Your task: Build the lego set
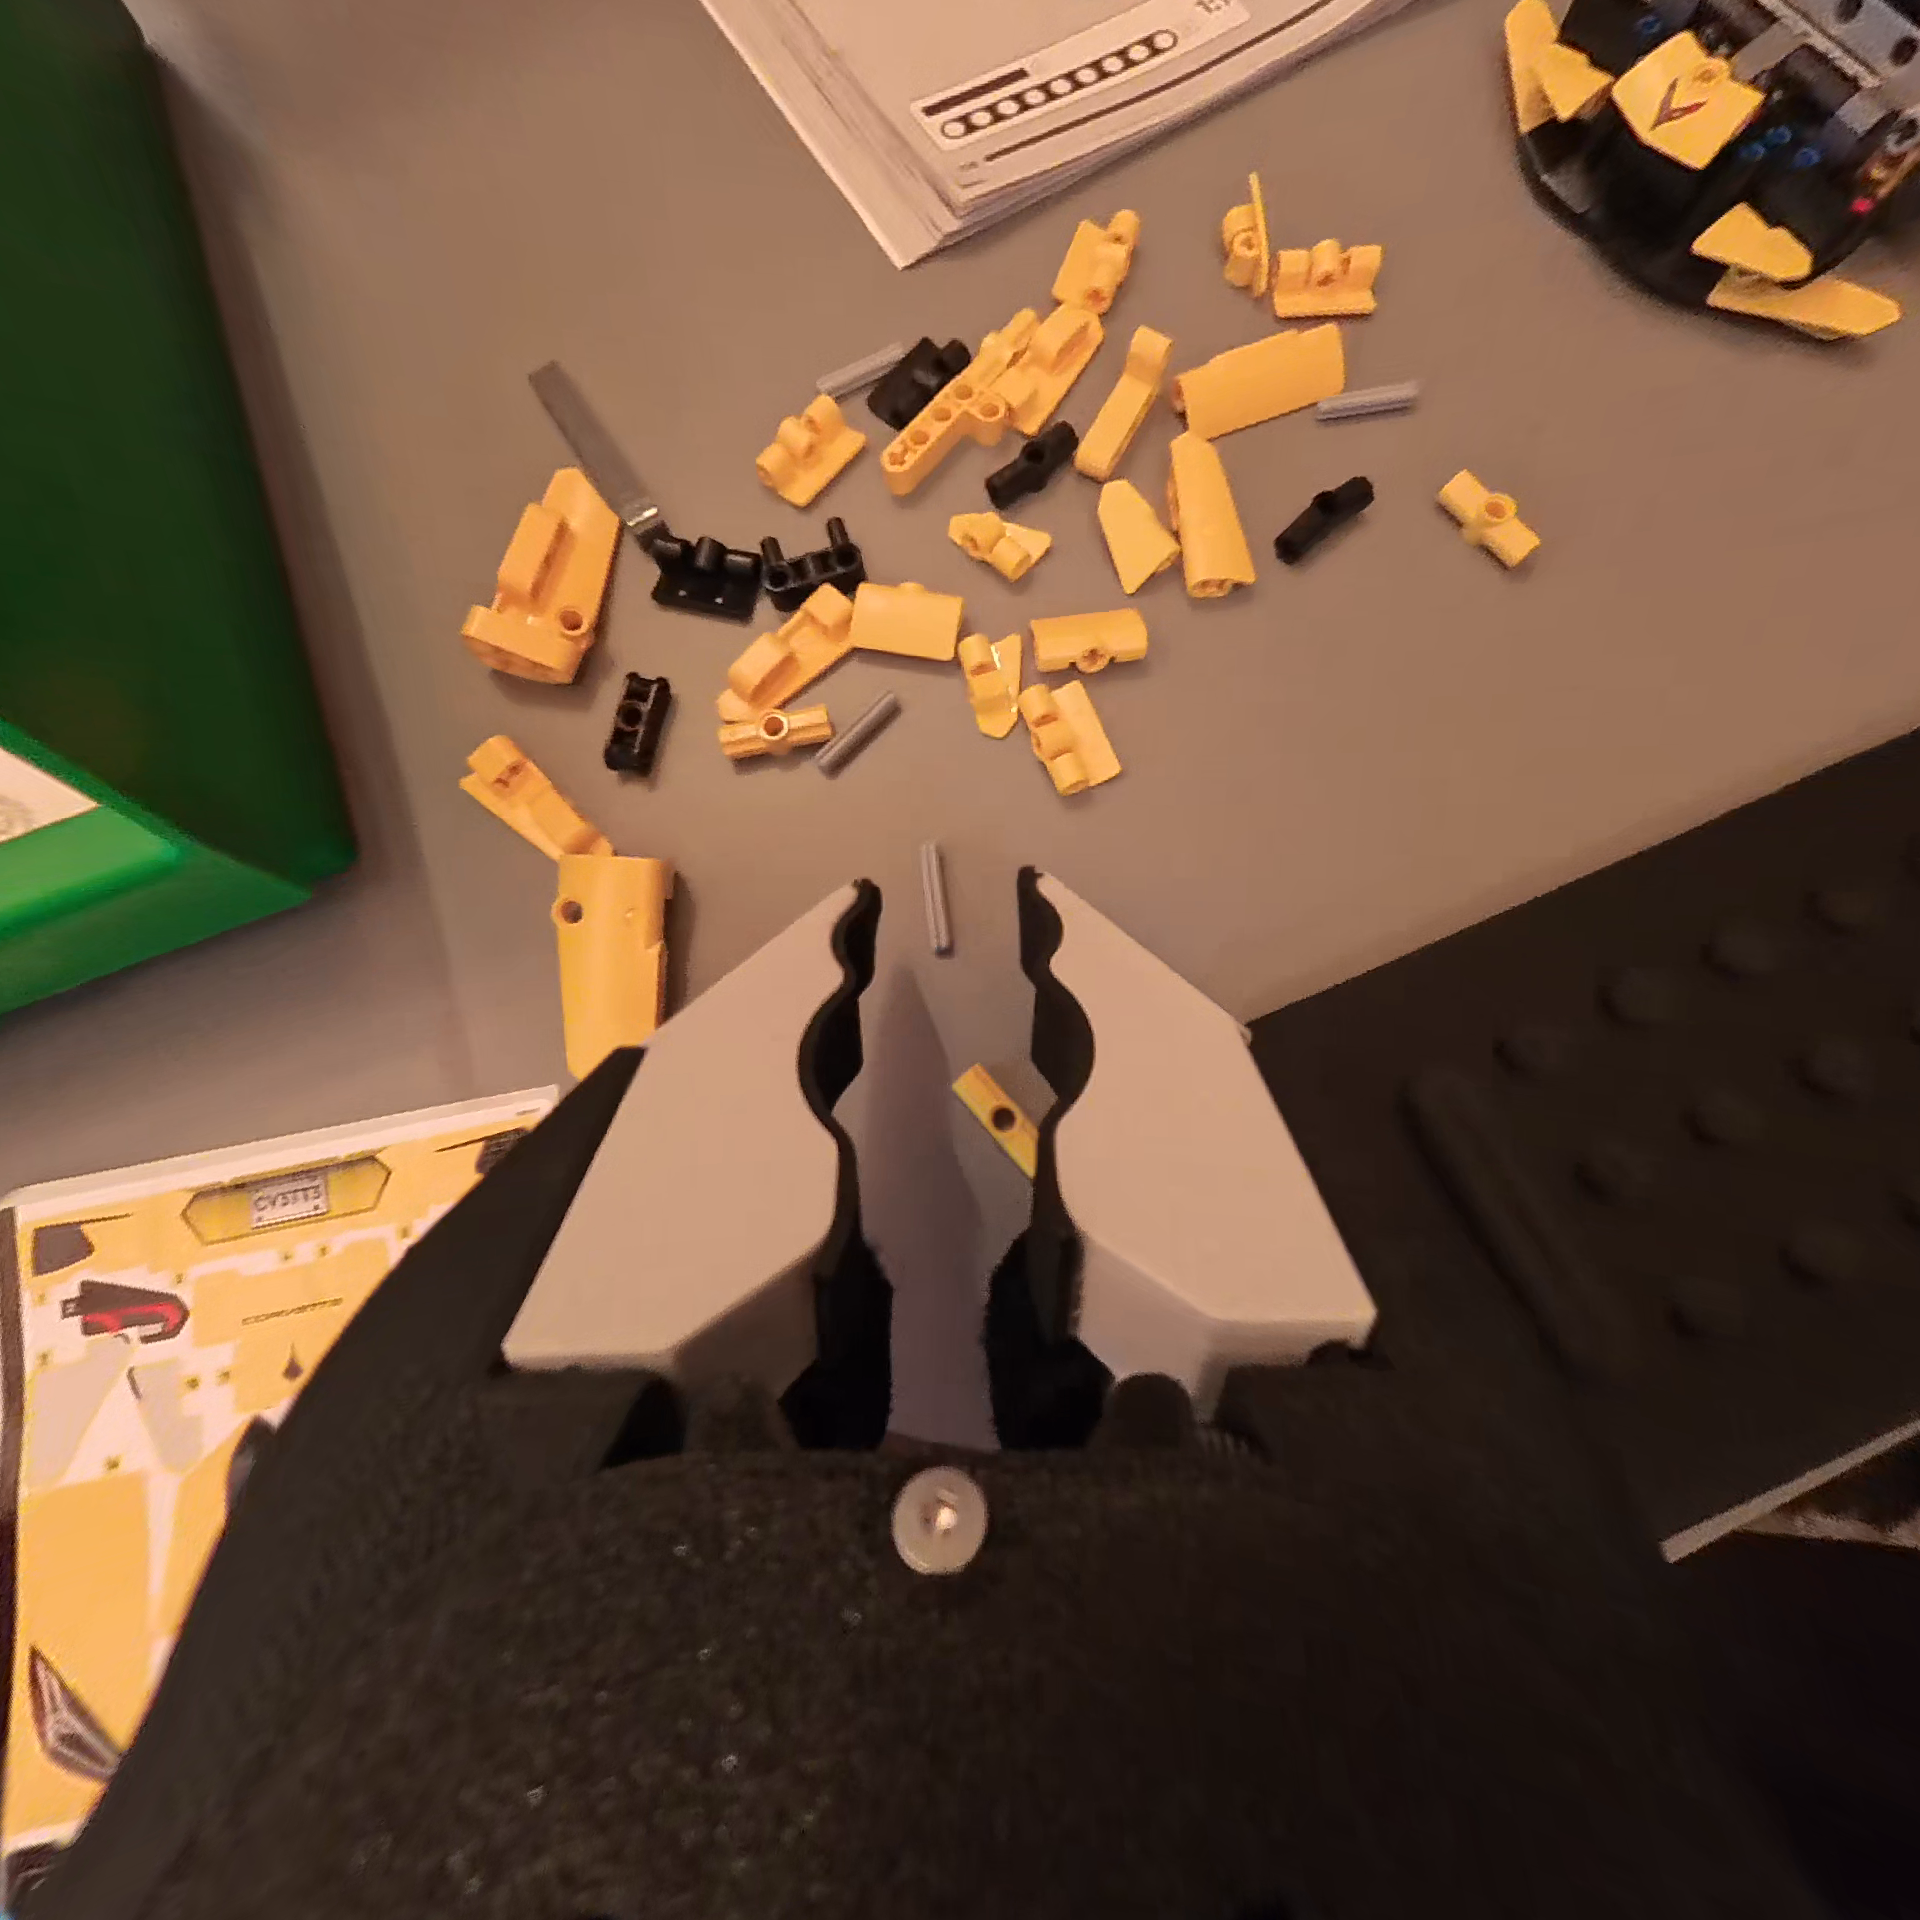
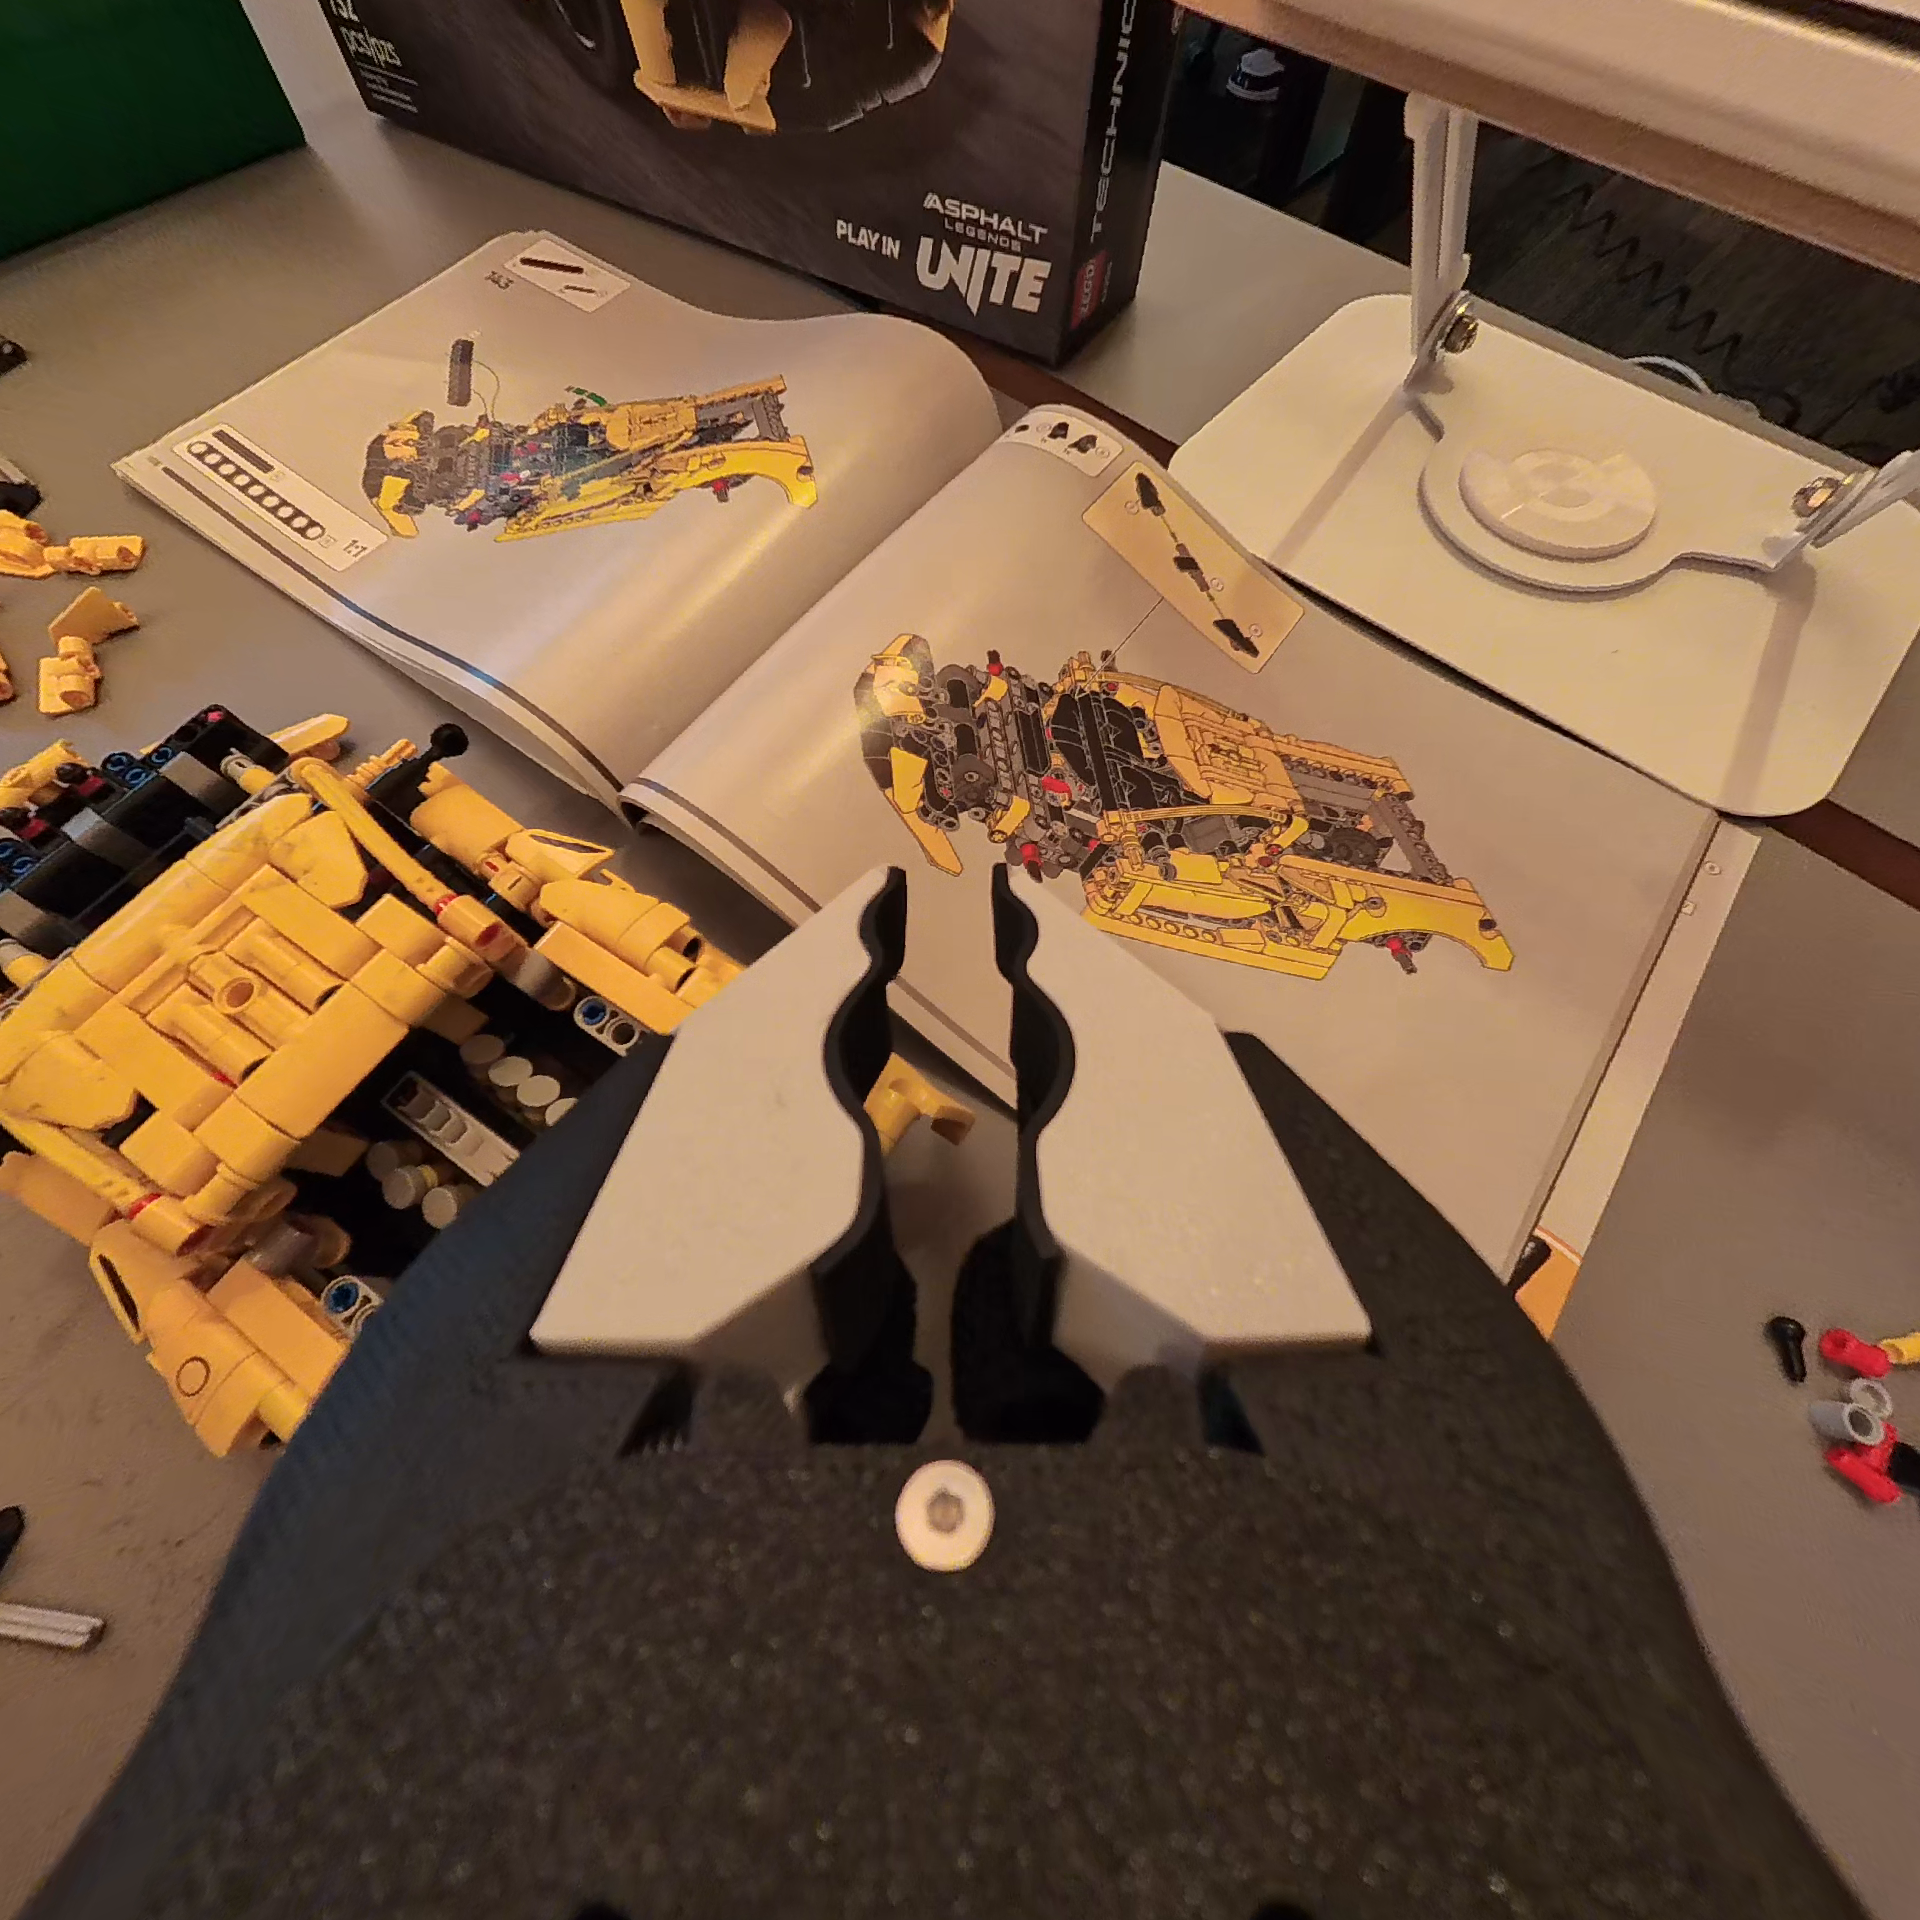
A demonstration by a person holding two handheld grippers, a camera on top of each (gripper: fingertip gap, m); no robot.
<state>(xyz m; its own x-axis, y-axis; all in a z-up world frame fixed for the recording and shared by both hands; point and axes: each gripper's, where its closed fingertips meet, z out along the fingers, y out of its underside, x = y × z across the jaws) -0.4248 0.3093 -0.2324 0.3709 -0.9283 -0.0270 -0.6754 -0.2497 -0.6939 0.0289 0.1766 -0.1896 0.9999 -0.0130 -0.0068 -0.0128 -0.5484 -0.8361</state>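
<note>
Left claw (image 1: 943, 883), nearest the lens in the left wrist view, hangs above the grey bench (image 1: 1299, 727) with its jaws parted and nothing between them; a small grey axle pin (image 1: 936, 898) lies on the bench in line with the gap. Just behind the right fingertip a yellow piece (image 1: 994, 1117) shows partly. Beyond the tips lies a scatter of loose yellow and black lego pieces (image 1: 935, 520). A sticker sheet (image 1: 156, 1330) sits lower left, a green box (image 1: 135, 520) at left, a black mat (image 1: 1610, 1091) at right.

Right claw (image 2: 948, 878) is narrowly parted and empty, poised over the open instruction booklet (image 2: 727, 623). The part-built yellow lego car (image 2: 260, 1018) rests on the bench to its left. Farther off stand the set's dark box (image 2: 831, 135) and a white stand base (image 2: 1558, 582); 1 cluster of red and grey pins (image 2: 1860, 1403) lies at far right.
</note>
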